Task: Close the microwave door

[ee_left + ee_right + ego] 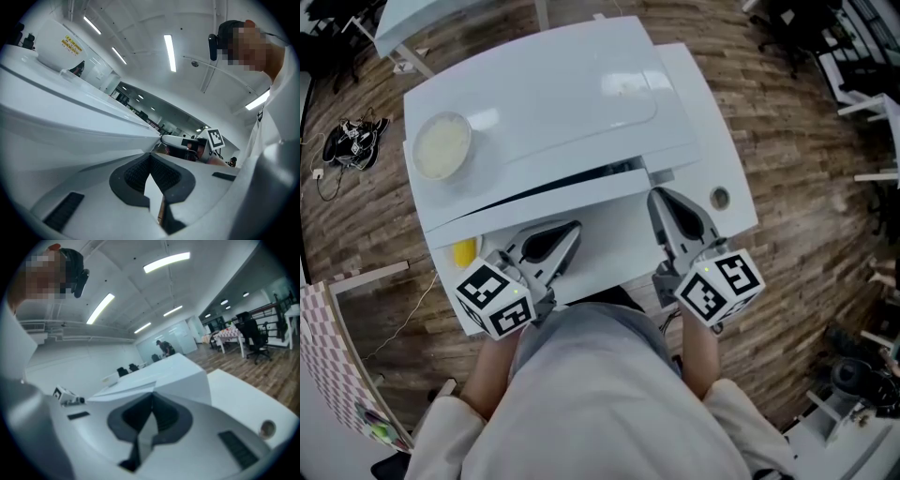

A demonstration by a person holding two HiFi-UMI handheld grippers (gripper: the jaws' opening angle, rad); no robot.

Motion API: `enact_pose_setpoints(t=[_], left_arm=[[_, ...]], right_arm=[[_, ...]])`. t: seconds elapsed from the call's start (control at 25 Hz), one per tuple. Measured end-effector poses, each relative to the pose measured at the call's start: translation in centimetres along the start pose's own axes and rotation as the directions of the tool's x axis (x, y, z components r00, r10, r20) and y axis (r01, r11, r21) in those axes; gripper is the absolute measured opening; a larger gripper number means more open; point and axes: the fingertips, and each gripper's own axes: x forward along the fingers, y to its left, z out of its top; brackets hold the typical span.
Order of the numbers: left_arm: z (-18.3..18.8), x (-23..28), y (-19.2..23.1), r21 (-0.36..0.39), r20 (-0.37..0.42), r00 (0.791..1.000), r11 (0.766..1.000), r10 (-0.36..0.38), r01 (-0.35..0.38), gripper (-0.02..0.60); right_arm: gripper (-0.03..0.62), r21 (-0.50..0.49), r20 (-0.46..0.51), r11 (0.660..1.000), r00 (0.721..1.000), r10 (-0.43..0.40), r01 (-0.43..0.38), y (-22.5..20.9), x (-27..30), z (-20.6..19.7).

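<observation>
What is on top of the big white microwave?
A round white bowl sits on top of the white microwave, near its left edge, with something pale inside. Nothing else shows there. The spot under the bowl is covered.

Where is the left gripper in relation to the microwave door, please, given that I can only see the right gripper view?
Observer: In the head view, the left gripper has its tip over the left part of the door, level with the right gripper. I cannot tell whether it is touching the door.
Operator: Are its fingers open?
Observer: No, the left gripper view shows them shut, with nothing between them.
Operator: Is the door fully closed?
Observer: No. From above, a dark gap runs between the door's upper edge and the microwave, and a white bowl stands on the microwave's top near its left side.
</observation>
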Motion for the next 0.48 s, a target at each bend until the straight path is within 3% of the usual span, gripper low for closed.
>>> enact_pose_setpoints(t=[0.48], left_arm=[[0.1,-0.1,1.2,-0.013,-0.013,1.0,1.0,-0.005,0.005,0.015]], right_arm=[[0.023,-0.008,0.025,0.998,0.998,-0.055,0.056,-0.1,0.5,0.3]])
